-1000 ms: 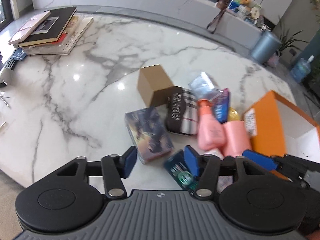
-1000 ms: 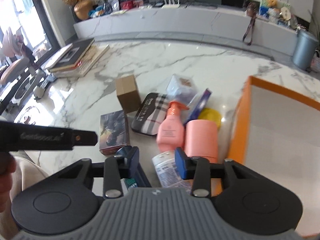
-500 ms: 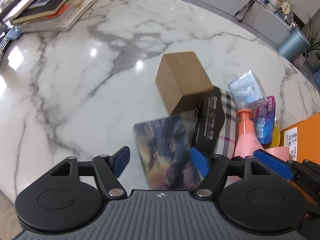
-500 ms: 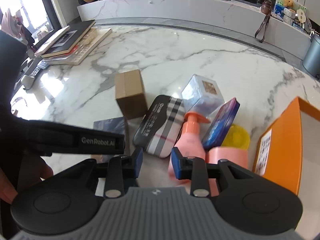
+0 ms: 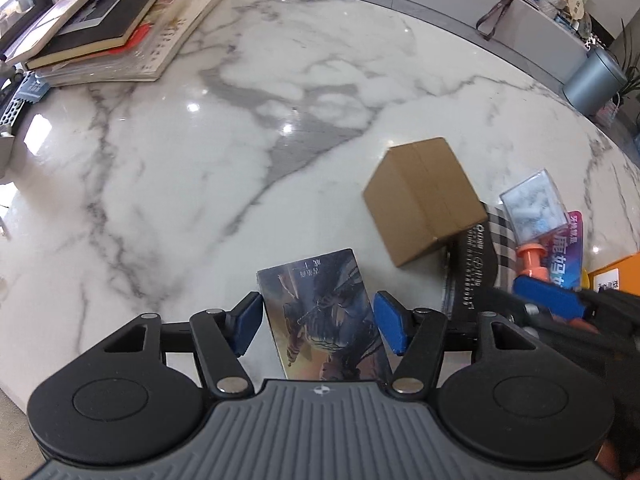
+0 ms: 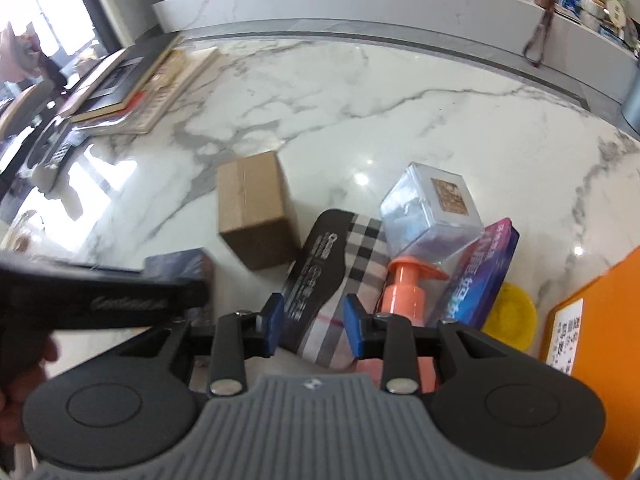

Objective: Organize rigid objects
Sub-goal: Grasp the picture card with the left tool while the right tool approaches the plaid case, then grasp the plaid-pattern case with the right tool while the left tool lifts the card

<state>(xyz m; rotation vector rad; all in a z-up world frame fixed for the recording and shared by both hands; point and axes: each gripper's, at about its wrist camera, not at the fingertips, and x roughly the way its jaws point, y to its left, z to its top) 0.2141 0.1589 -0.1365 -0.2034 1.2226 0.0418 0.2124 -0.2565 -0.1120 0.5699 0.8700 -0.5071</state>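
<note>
My left gripper (image 5: 318, 326) is open, its blue pads on either side of a flat box with dark fantasy artwork (image 5: 320, 308) lying on the marble table, not clamped on it. My right gripper (image 6: 314, 330) is open over the near end of a black and plaid case (image 6: 340, 276). A brown cardboard box (image 5: 424, 200) stands behind; it also shows in the right wrist view (image 6: 256, 208). A pink pump bottle (image 6: 404, 292), a clear plastic box (image 6: 430, 212), a purple box (image 6: 480, 276) and a yellow lid (image 6: 510, 312) crowd the case's right side.
An orange storage box (image 6: 600, 320) stands at the right edge. A stack of books (image 5: 116, 24) lies at the table's far left. The left gripper's black body (image 6: 100, 300) reaches across the left of the right wrist view. A low marble shelf runs behind the table.
Both grippers have moved forward and down over the pile. The artwork box now lies between the left pads, and the right pads have reached the plaid case.
</note>
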